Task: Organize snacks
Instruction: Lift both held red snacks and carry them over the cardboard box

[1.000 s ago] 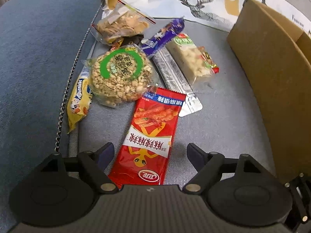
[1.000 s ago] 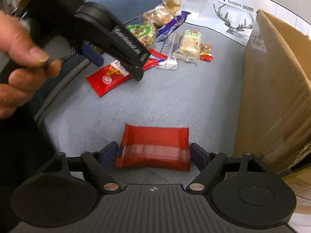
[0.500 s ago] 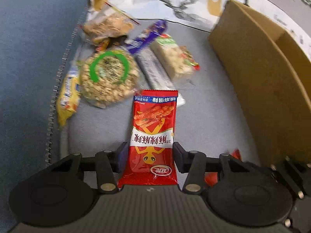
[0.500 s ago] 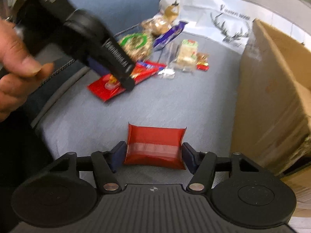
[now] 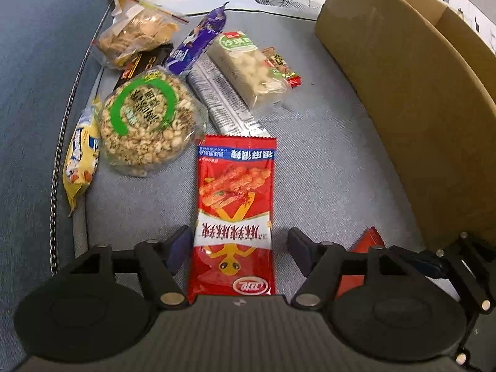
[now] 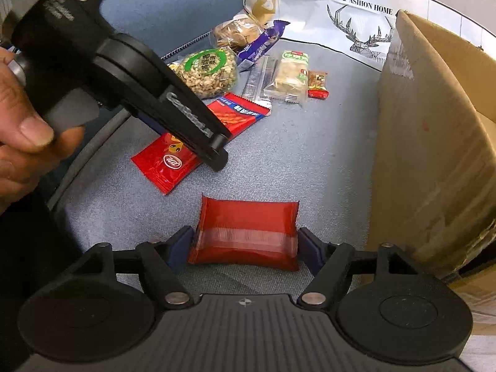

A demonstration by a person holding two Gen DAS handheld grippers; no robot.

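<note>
The job looks barely started. On the left, a pile of snacks (image 5: 161,93) lies on the grey cushion (image 5: 325,161). The left tongs (image 5: 240,245) are opening around a long red packet (image 5: 235,217); the left pad touches its edge, the right one stands apart. The right tongs (image 6: 245,245) are opening too, with a short red packet (image 6: 246,232) between them, edges just touching. On the right, the cardboard box (image 5: 403,93) waits; its inside is hidden.

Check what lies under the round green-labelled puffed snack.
The round puffed snack overlaps a yellow packet at its left edge and a dark packet at its far edge. How far either runs beneath it is covered.
</note>
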